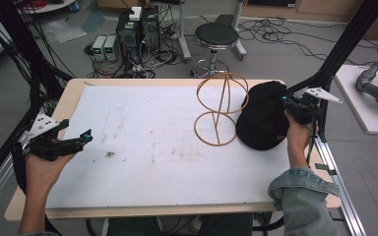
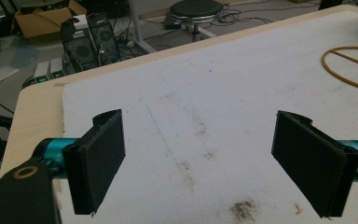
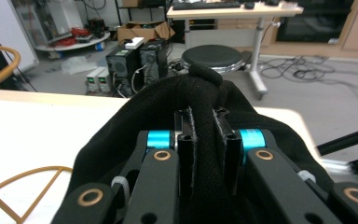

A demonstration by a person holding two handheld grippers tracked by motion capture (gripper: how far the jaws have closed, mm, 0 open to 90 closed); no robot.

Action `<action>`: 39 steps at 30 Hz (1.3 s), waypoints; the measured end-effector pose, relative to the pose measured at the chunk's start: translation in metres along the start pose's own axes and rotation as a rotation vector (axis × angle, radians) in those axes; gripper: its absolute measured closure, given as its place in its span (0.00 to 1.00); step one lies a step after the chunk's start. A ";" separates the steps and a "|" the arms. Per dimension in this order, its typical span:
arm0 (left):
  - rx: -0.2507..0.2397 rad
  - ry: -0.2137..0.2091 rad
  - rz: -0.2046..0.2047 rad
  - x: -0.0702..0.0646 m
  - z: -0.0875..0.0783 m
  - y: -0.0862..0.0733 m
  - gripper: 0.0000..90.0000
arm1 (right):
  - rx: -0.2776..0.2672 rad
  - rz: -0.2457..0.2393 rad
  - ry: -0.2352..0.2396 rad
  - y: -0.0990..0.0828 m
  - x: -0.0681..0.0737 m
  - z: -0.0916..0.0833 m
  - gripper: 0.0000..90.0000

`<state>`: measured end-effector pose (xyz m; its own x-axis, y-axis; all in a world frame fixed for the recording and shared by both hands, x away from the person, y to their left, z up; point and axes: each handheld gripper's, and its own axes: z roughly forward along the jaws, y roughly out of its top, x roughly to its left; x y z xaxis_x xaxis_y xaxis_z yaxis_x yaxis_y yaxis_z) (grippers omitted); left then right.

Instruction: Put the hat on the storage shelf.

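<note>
A black cap [image 1: 262, 117] hangs partly lifted at the table's right side, its lower edge near the white mat. My right gripper [image 1: 286, 102] is shut on the cap's fabric; a fold of black cloth [image 3: 204, 135] is pinched between the two jaws. A wooden wire stand [image 1: 220, 109] made of two rings and a post is just left of the cap; part of its base ring [image 2: 349, 67] lies far right in the left gripper view. My left gripper [image 1: 85, 136] is open near the table's left edge, low over the mat, nothing between its pads [image 2: 103, 156].
The white mat [image 1: 152, 142] covers most of the wooden table [image 1: 69, 98]. Beyond the far edge are a round stool [image 1: 216, 37], computer boxes [image 1: 138, 29] and floor cables. Black frame posts rise at the left and right sides of the table.
</note>
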<state>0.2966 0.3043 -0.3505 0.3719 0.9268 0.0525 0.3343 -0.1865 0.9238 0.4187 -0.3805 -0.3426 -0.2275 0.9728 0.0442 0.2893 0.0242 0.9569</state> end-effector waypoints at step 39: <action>-0.021 -0.017 0.004 -0.003 -0.002 0.005 0.20 | -0.216 -0.093 -0.062 0.108 -0.001 -0.104 0.92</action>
<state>0.2955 0.3017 -0.3448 0.3876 0.9205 0.0496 0.3149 -0.1828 0.9313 0.3535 -0.4023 -0.2093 -0.1848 0.9810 -0.0584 0.0627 0.0710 0.9955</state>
